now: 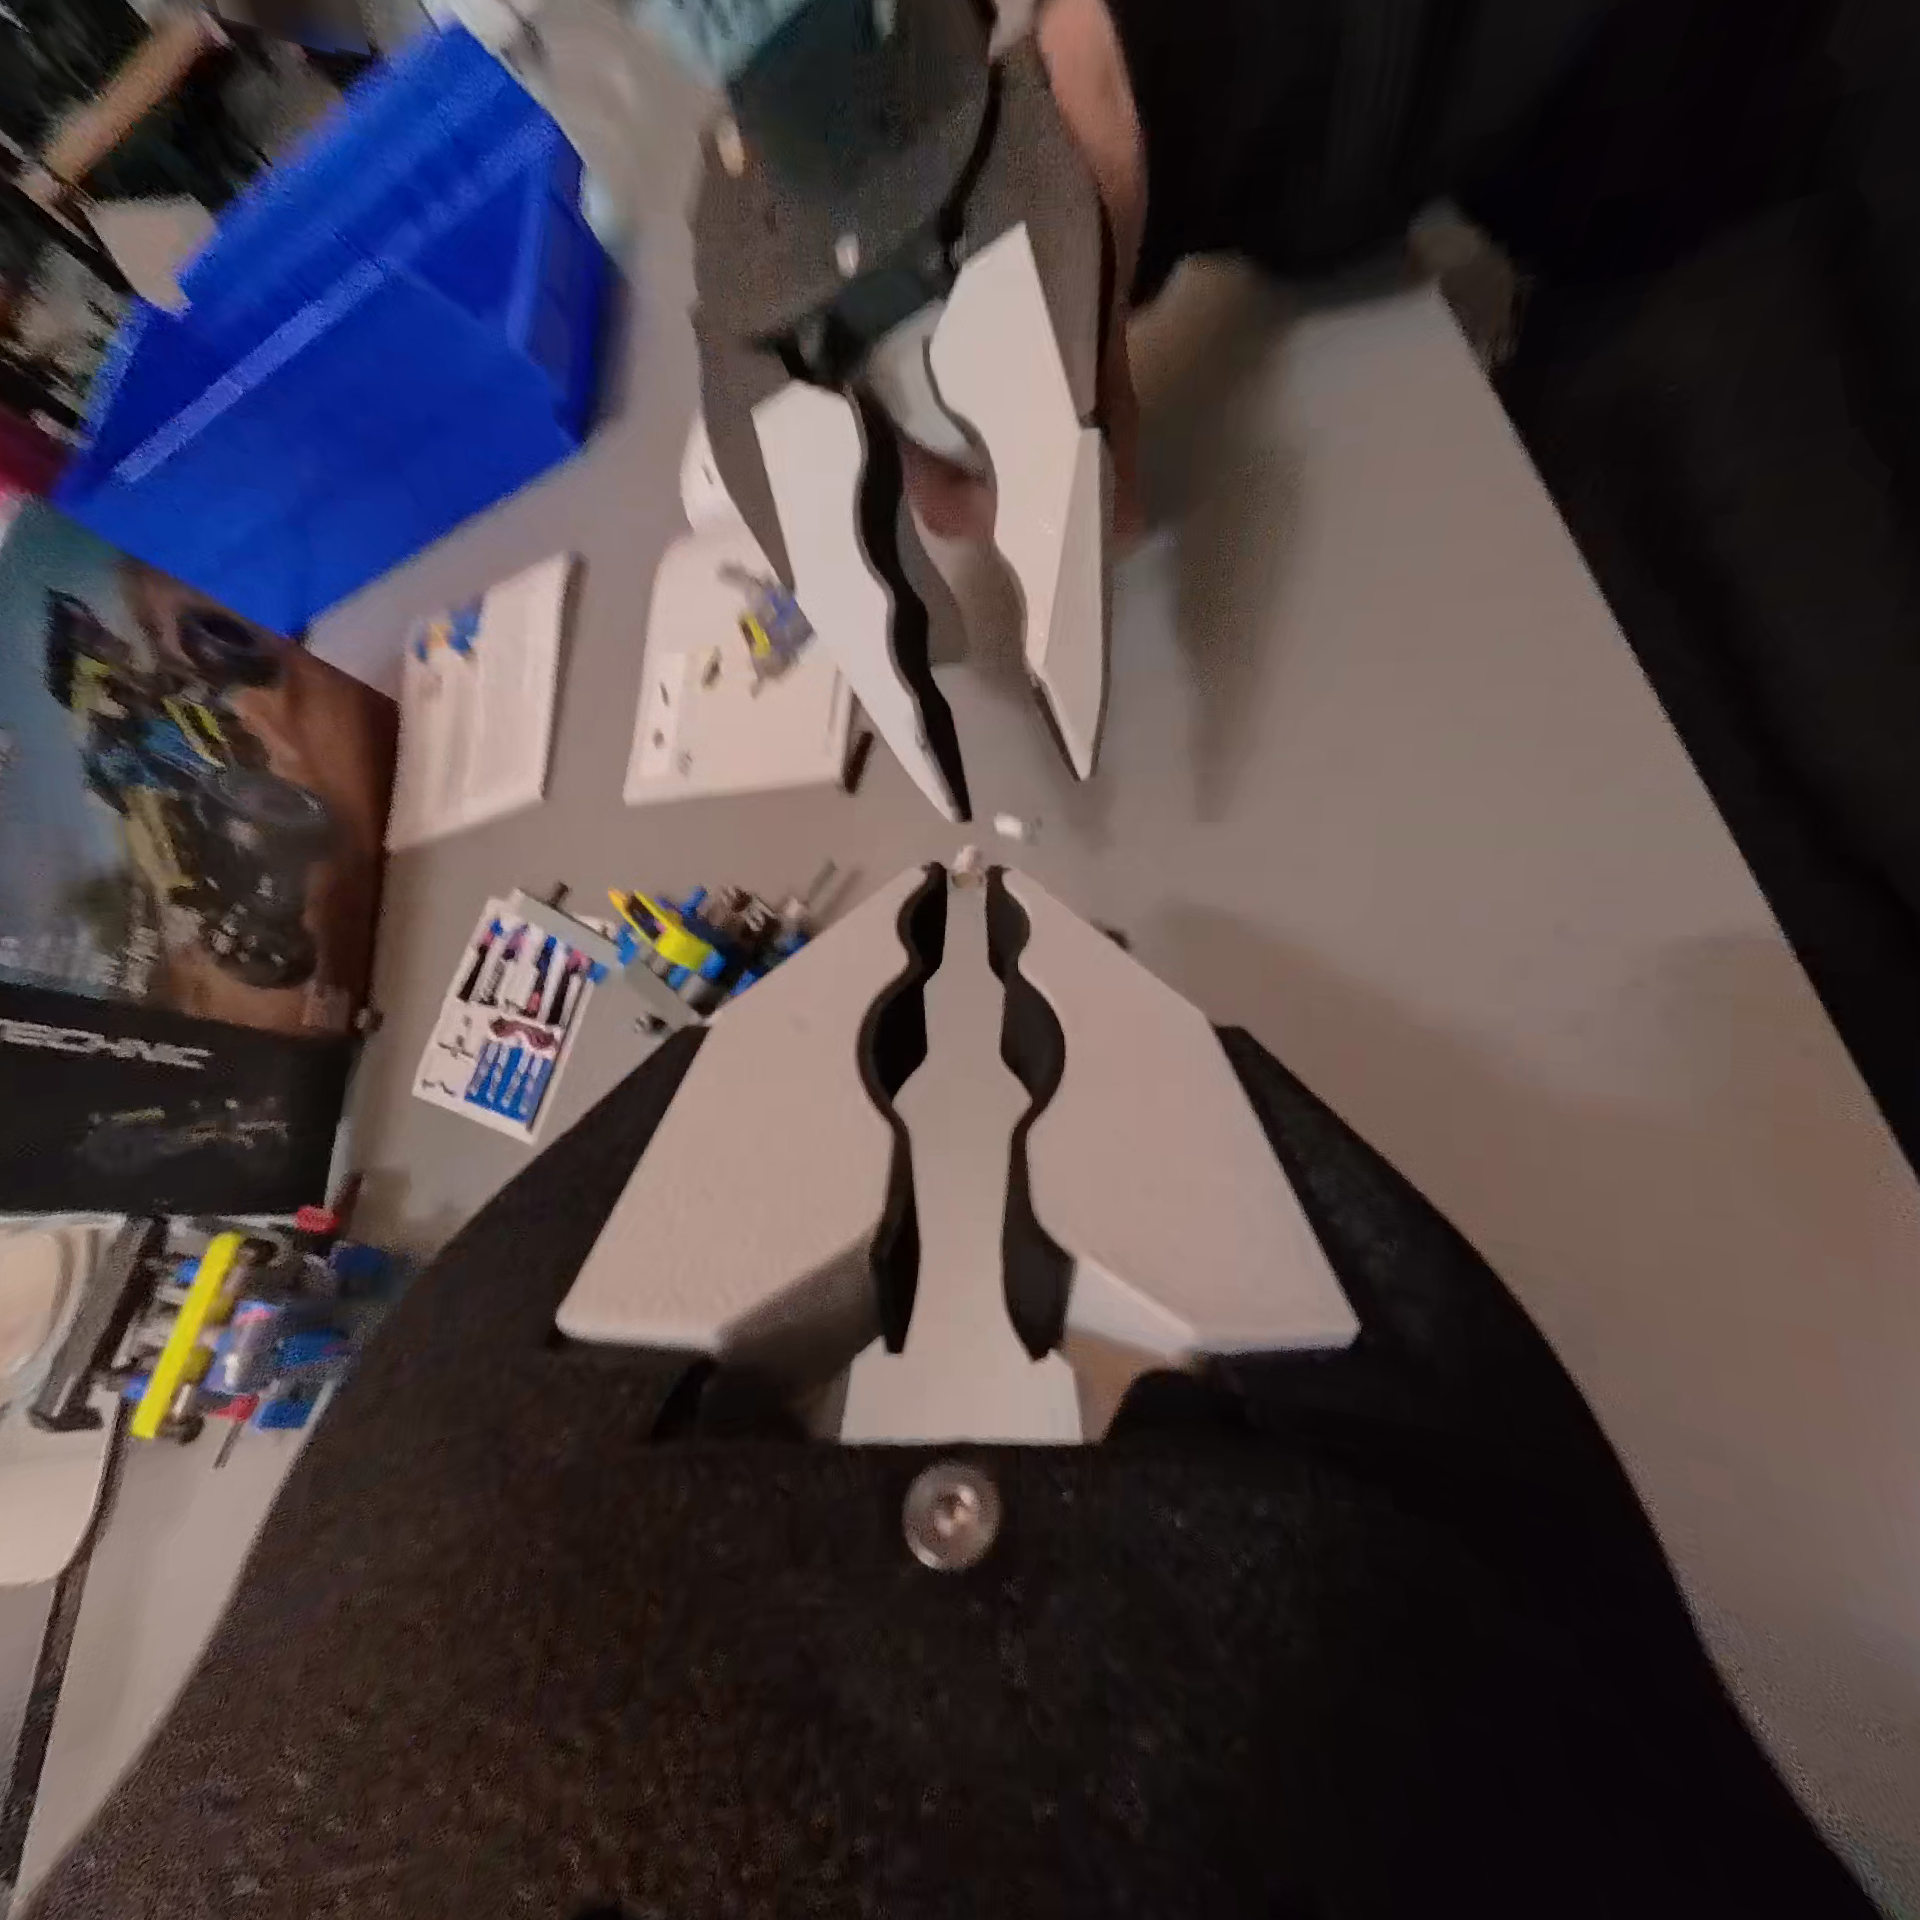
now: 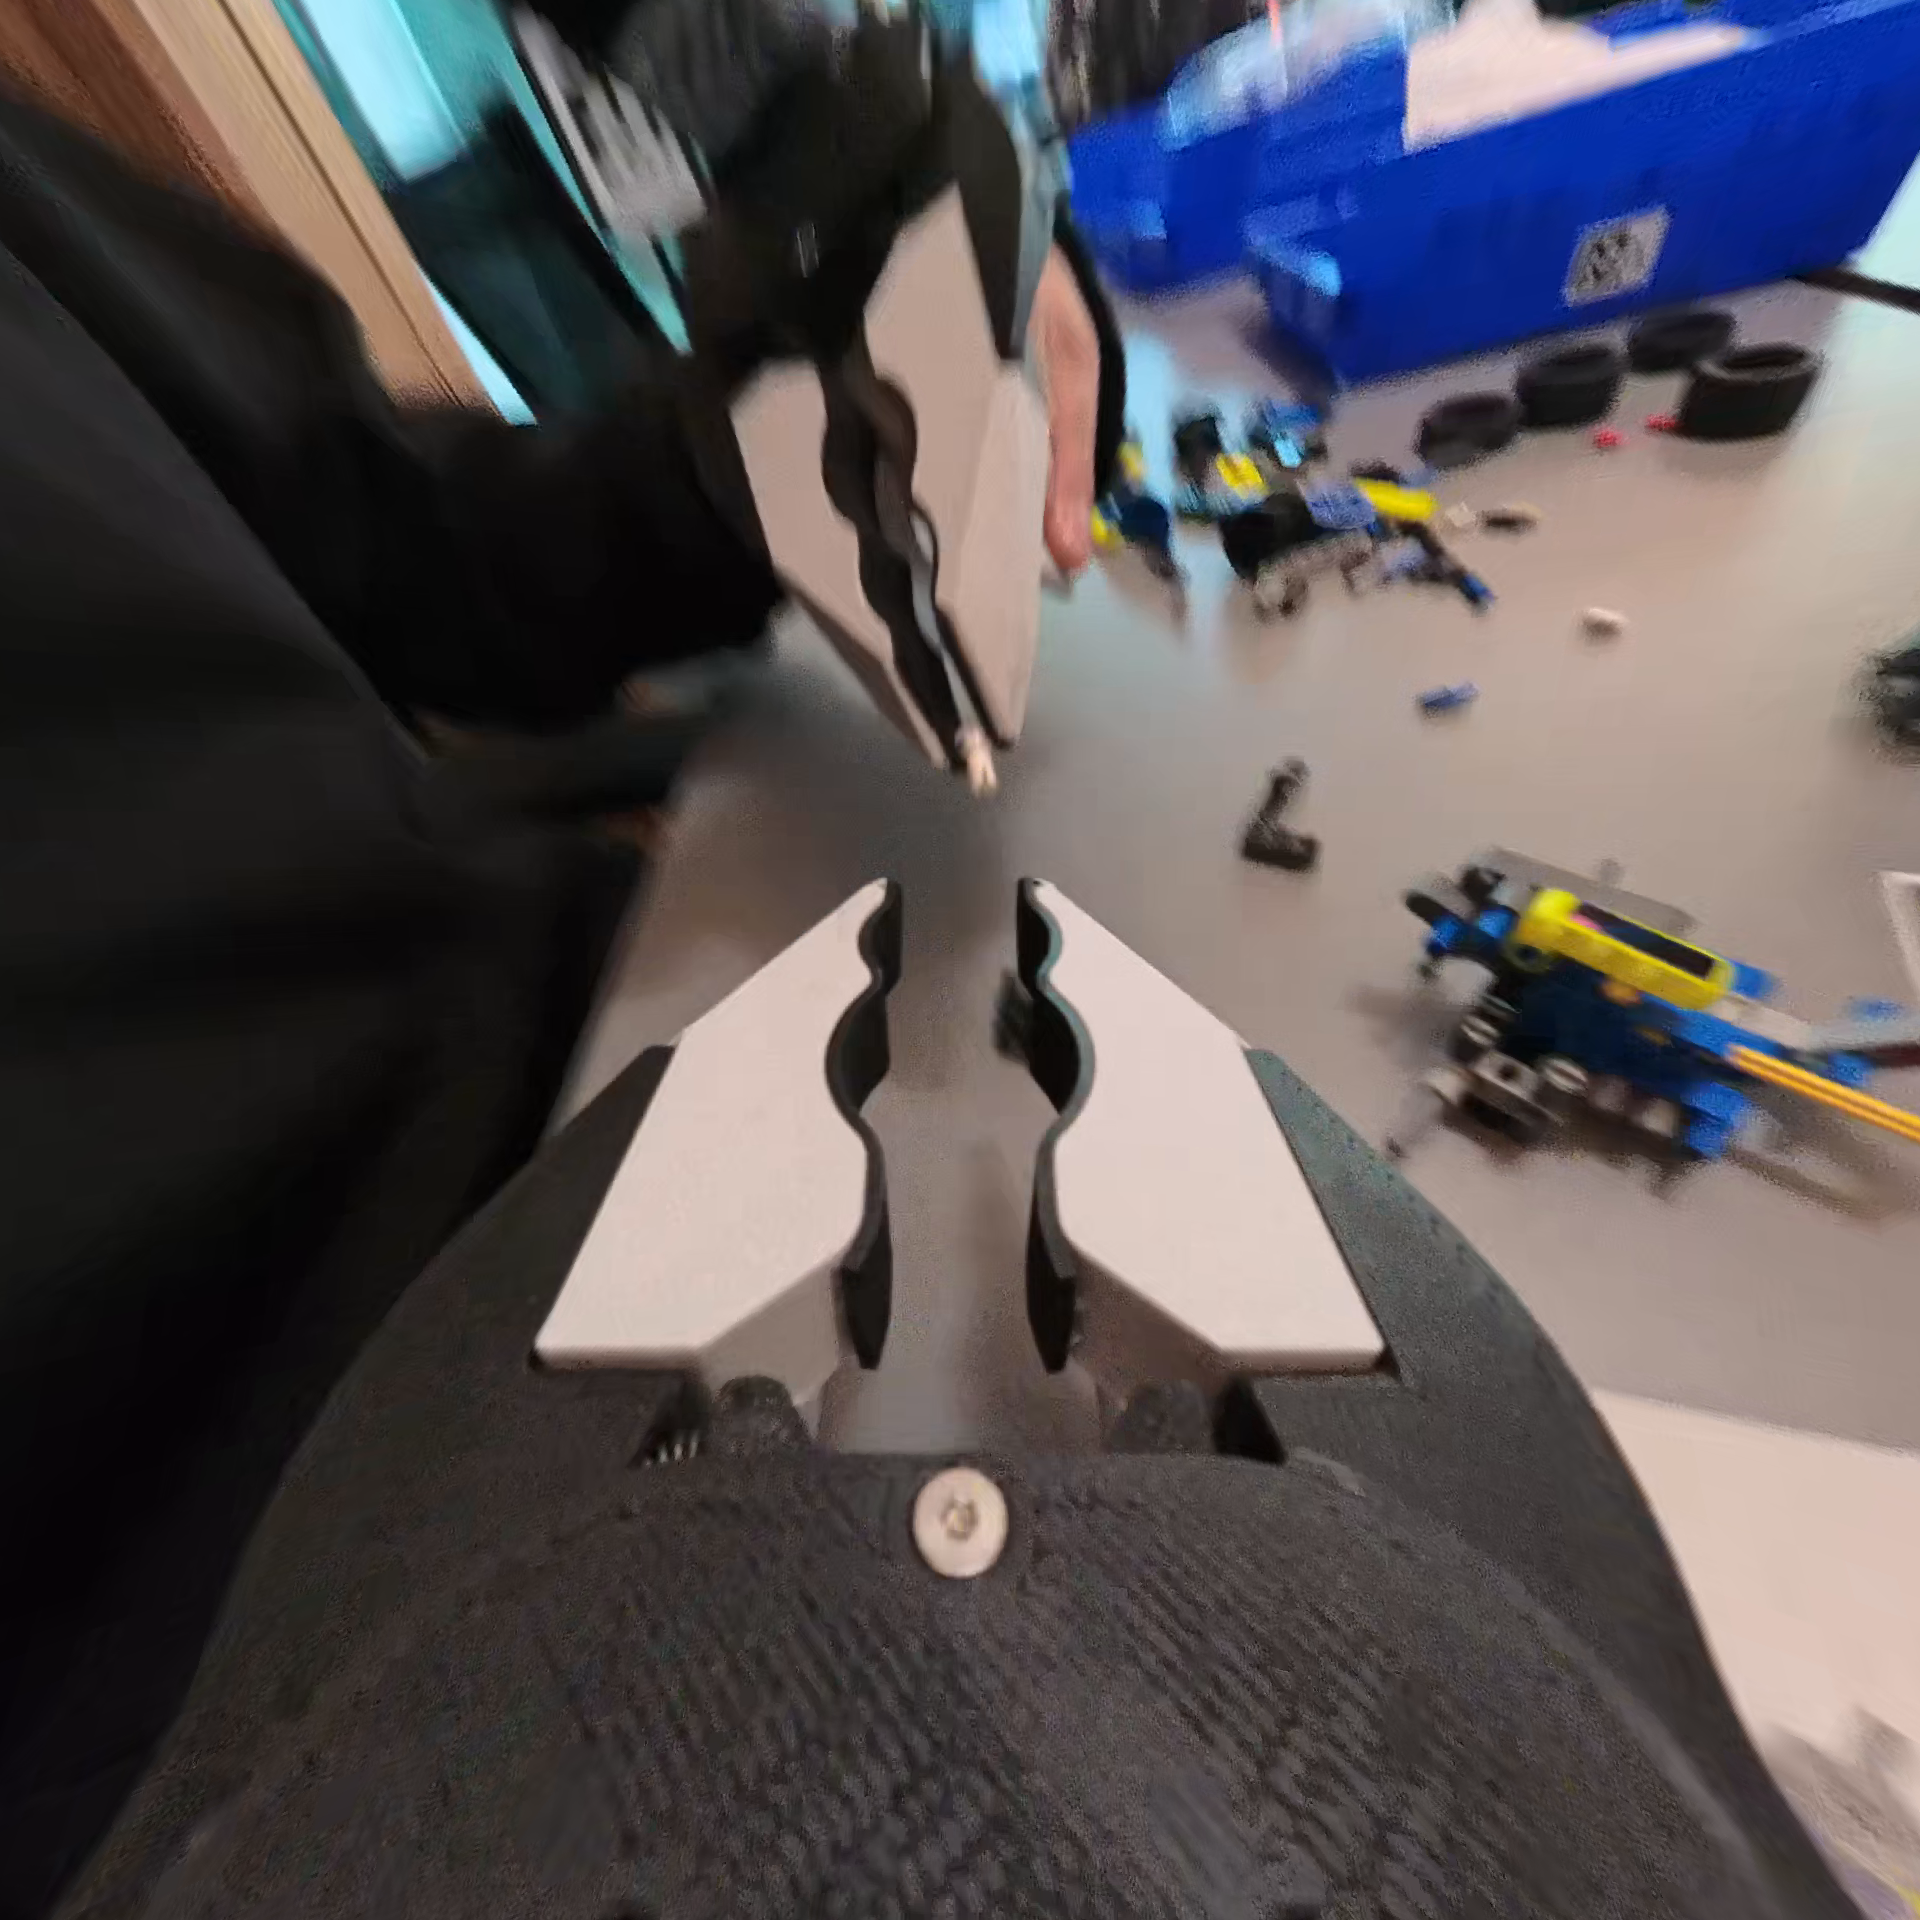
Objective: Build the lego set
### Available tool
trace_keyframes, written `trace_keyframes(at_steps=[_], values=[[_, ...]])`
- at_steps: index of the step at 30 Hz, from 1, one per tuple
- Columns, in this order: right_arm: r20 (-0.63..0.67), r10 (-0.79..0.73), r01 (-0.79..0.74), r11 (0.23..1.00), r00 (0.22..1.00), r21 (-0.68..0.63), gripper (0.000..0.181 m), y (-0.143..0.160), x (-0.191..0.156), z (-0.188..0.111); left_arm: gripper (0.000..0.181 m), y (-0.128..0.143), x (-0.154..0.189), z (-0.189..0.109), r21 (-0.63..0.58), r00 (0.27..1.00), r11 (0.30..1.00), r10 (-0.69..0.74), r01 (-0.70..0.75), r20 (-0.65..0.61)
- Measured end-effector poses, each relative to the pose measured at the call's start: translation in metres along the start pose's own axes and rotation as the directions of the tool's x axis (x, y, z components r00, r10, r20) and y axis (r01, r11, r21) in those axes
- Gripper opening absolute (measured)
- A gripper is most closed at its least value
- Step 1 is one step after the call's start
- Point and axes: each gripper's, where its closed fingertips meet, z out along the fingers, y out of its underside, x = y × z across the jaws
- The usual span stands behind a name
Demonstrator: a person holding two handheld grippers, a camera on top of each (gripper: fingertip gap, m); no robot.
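**One tiny pale peg, pinched at the very tips**

Spread wide: grey tabletop (image 1: 1351,935), with a blue bin (image 1: 343,343) at the far edge and the set's box (image 1: 177,883) beside it. Next down in size: open instruction booklet (image 1: 727,686), sticker sheet (image 1: 509,1018), half-built blue and yellow model (image 2: 1590,1018), row of black tyres (image 2: 1662,374), scattered loose pieces.

Held above the tabletop, tips nearly meeting: left gripper (image 1: 966,883), jaws almost pressed together and pinching the pale peg (image 1: 966,868); right gripper (image 2: 956,894), jaws spread with nothing between them.

Lying on the tabletop just beyond the peg: a second small pale piece (image 1: 1016,826).

Handling, as a judgement: hard plastic, almost weightless, smooth, likely to twist or pop out of a tip pinch. Best taken across its middle, square to the jaws, leaving one end free for pushing into a hole. Press gently; no need for force.
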Motion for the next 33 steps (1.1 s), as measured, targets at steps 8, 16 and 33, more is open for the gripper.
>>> trace_keyframes(at_steps=[8, 16, 33], values=[[-0.153, -0.220, 0.140, 0.900, 0.963, -0.414, 0.024, 0.060, 0.021, 0.031, 0.005, 0.042, 0.025, 0.023, -0.290, 0.976, 0.947, 0.078, -0.136, -0.202], [-0.139, -0.170, 0.097, 0.901, 0.976, -0.423, 0.014, 0.063, 0.018, 0.035, 0.004, 0.047, 0.025, 0.031, -0.359, 0.931, 0.885, 0.185, -0.296, -0.314], [-0.141, -0.154, 0.081, 0.903, 0.978, -0.421, 0.014, 0.063, 0.019, 0.035, 0.004, 0.052, 0.026, 0.037, -0.420, 0.868, 0.800, 0.237, -0.429, -0.436]])
